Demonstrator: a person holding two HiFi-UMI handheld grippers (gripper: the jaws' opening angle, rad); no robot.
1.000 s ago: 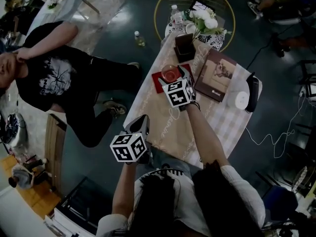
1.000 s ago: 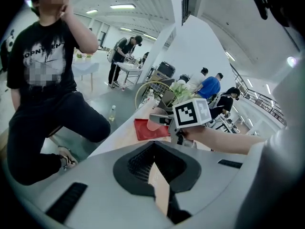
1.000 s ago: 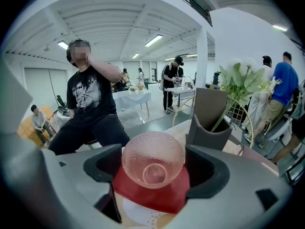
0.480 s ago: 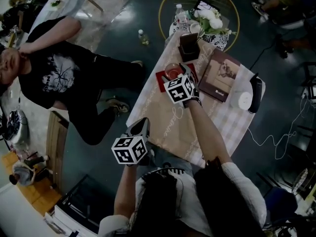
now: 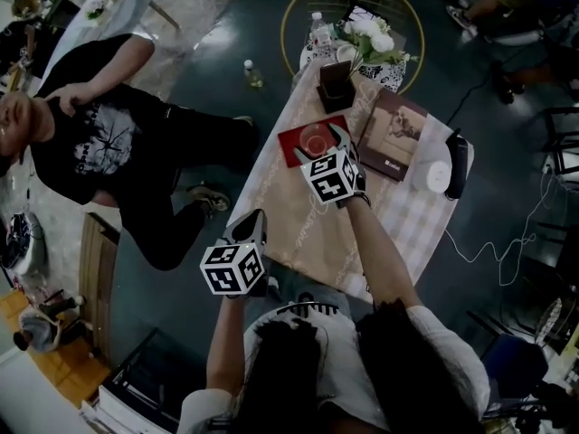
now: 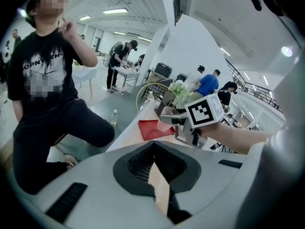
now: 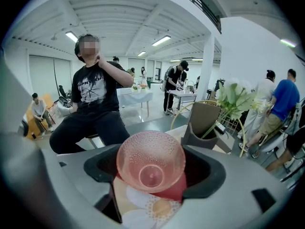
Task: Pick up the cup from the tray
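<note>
A pink dimpled cup (image 5: 315, 139) sits between the jaws of my right gripper (image 5: 326, 141), which is shut on it. It hangs over the right part of a red tray (image 5: 291, 140) on the table (image 5: 298, 233). In the right gripper view I look straight into the cup (image 7: 151, 160), and the tray (image 7: 175, 192) shows red below it. In the left gripper view the right gripper (image 6: 170, 120) holds the cup (image 6: 166, 115) just above the tray (image 6: 151, 129). My left gripper (image 5: 252, 223) is shut and empty at the table's near left edge.
Behind the tray stand a brown holder with white flowers (image 5: 338, 80) and a brown book (image 5: 394, 134). A white round device (image 5: 440, 178) and a black object (image 5: 457, 164) lie at the right edge. A person (image 5: 99, 143) sits left of the table, near a bottle (image 5: 251, 72).
My right gripper has drawn back slightly toward me with the cup in it. The left gripper has barely moved. The seated person's arm has shifted.
</note>
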